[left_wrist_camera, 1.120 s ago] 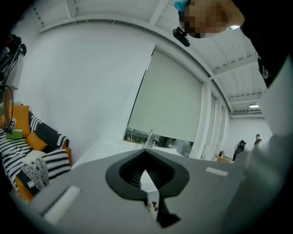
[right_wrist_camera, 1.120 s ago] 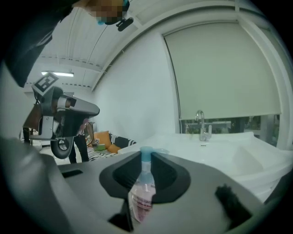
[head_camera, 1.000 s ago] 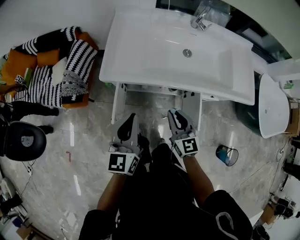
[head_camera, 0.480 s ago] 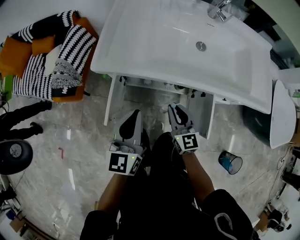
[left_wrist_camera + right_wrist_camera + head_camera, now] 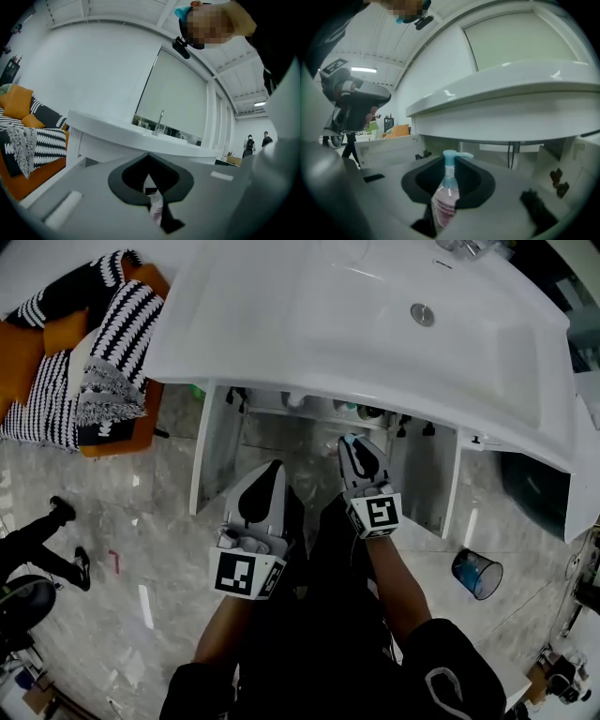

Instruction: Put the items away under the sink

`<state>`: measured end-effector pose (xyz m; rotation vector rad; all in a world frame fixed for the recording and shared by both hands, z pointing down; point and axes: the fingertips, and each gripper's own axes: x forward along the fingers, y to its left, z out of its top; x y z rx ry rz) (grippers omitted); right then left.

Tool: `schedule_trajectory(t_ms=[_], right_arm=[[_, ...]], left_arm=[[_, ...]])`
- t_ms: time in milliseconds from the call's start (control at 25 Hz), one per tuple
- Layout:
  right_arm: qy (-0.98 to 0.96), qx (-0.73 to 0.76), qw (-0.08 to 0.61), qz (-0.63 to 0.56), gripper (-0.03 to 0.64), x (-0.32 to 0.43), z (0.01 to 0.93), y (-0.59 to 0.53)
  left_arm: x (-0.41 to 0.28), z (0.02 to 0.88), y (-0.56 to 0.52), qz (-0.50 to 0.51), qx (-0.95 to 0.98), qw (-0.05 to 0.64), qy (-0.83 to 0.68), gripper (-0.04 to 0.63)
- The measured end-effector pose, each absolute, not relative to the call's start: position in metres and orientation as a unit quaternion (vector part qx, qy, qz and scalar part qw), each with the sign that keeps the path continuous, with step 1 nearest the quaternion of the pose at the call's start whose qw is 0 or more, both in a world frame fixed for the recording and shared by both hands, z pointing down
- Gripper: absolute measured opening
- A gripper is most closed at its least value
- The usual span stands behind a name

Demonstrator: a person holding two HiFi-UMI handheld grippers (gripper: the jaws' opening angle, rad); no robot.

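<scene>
Right tongs (image 5: 354, 448) clamp pump bottle (image 5: 444, 201), left tongs (image 5: 270, 470) pinch small tube (image 5: 156, 211); enter cabinet (image 5: 291, 442) at 12 o'clock low, bottle upright, clear of sink (image 5: 328, 324).

A clear pump bottle (image 5: 444, 201) with a light-blue top stands upright, clamped in the right gripper (image 5: 450, 165). A small white-and-pink item (image 5: 155, 207), too blurred to name, sits pinched in the left gripper (image 5: 149, 163).

Your left tool (image 5: 273, 467) and right tool (image 5: 353, 440) sit mid-frame, side by side, both aimed up-frame at the open cabinet (image 5: 291, 439) beneath the white sink (image 5: 356, 324). Its doors (image 5: 214, 448) stand wide. Upper left, striped cushions (image 5: 127, 324) on an orange sofa (image 5: 26, 348). Lower right, a blue bin (image 5: 476, 574) on the marble floor (image 5: 141, 521).
</scene>
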<state>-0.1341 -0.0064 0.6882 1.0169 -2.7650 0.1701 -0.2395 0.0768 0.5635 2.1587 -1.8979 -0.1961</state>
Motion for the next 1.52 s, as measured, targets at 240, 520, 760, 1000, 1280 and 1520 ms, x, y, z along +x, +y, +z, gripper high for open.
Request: schedule_trajectory(t_ms=[240, 520, 760, 1000, 1280, 1520], right_arm=[[-0.933, 0.346, 0.083, 0.044, 0.072, -0.145, 0.762, -0.037], [-0.931, 0.353, 0.077, 0.044, 0.072, -0.152, 0.846, -0.059], [-0.927, 0.362, 0.09, 0.038, 0.072, -0.164, 0.883, -0.075], [-0.922, 0.374, 0.097, 0.039, 0.072, -0.17, 0.902, -0.094], [-0.918, 0.381, 0.1, 0.041, 0.072, -0.178, 0.922, -0.117], [-0.917, 0.385, 0.097, 0.039, 0.072, -0.185, 0.927, -0.131]], left_arm=[[-0.238, 0.632, 0.067, -0.067, 0.75, 0.104, -0.65, 0.006], [-0.241, 0.691, 0.077, -0.075, 0.743, 0.079, -0.66, 0.006], [-0.243, 0.707, 0.086, -0.077, 0.74, 0.08, -0.664, 0.006], [-0.248, 0.704, 0.09, -0.073, 0.742, 0.076, -0.662, 0.006], [-0.253, 0.704, 0.09, -0.082, 0.742, 0.072, -0.662, 0.006], [-0.26, 0.703, 0.087, -0.095, 0.739, 0.062, -0.664, 0.006]])
